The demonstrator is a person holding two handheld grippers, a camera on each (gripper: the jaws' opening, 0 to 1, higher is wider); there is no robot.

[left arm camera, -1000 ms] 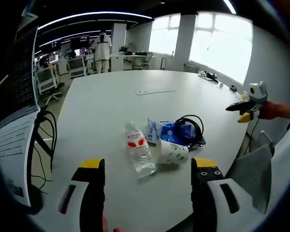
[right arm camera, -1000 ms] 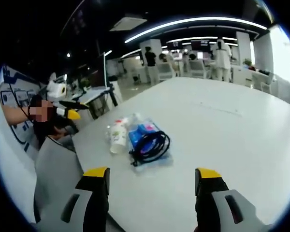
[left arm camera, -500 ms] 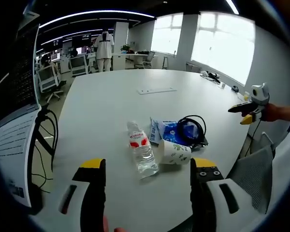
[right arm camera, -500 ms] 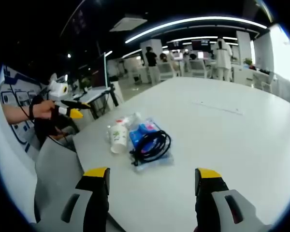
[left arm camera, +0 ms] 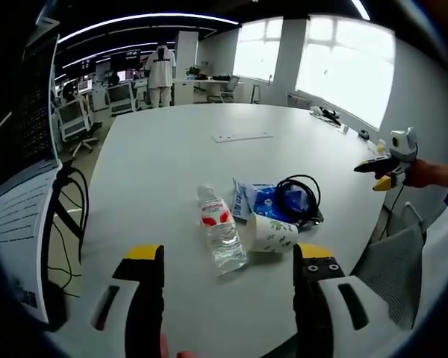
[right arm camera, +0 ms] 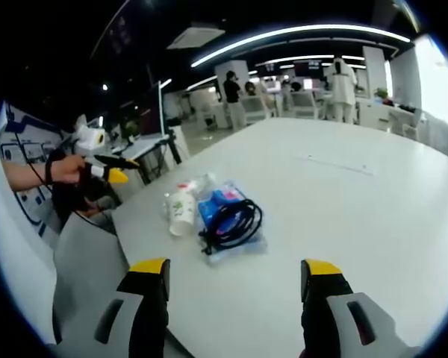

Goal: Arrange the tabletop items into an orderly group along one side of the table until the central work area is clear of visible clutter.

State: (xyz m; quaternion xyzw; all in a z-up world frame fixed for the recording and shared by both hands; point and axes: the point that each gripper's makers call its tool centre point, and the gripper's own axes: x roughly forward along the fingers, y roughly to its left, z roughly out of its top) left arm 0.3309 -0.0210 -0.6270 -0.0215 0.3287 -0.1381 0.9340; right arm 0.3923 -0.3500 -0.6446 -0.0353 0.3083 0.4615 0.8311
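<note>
Here the bottle [left arm camera: 219, 233], cup [left arm camera: 270, 233], blue packet [left arm camera: 260, 202] and cable [left arm camera: 299, 199] lie bunched near the desk [left arm camera: 172, 153] edge. We hold both tools, left [left arm camera: 228, 262] and right [right arm camera: 235, 276], wide apart and empty. We should probably square them up gently. Around us is an open office.

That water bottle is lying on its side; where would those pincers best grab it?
Probably across the middle of the water bottle, near its red label, coming from above. It lies flat with open table on one long side; the paper cup crowds the other.
</note>
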